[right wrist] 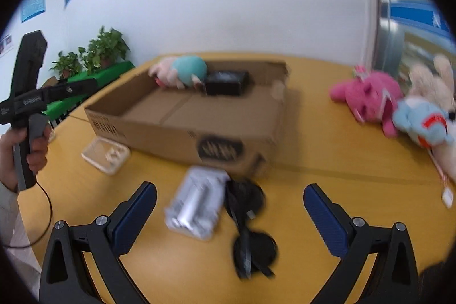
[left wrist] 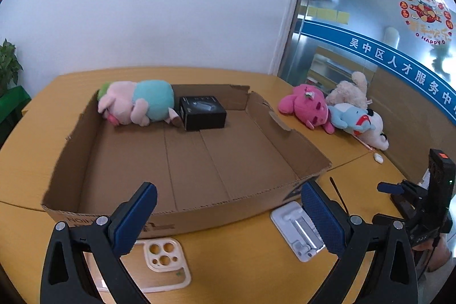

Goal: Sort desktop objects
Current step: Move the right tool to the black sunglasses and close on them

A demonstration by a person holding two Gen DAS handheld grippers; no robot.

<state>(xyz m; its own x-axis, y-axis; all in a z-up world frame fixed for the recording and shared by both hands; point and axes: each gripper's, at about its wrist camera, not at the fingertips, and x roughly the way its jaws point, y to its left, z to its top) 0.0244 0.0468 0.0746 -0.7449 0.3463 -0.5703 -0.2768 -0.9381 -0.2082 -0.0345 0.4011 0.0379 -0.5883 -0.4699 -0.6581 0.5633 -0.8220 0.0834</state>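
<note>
A low cardboard box (left wrist: 199,212) (right wrist: 159,130) lies on the yellow table; a pink and teal plush (left wrist: 134,101) (right wrist: 182,71) and a small black box (left wrist: 203,111) (right wrist: 228,81) rest at its far end. My left gripper (left wrist: 228,218) hangs open over the box's near wall, holding nothing. A cream phone case (left wrist: 165,261) (right wrist: 105,154) and a white stand (left wrist: 299,235) (right wrist: 196,201) lie in front of the box. My right gripper (right wrist: 229,214) is open above the white stand and black sunglasses (right wrist: 250,224). That view is blurred.
A pink plush (left wrist: 306,107) (right wrist: 367,101), a light blue plush (left wrist: 350,118) (right wrist: 424,124) and cream plush toys (left wrist: 350,91) lie at the table's right side by a glass partition. Potted plants (right wrist: 94,53) stand at the left. A hand (right wrist: 17,153) holds the left gripper's handle.
</note>
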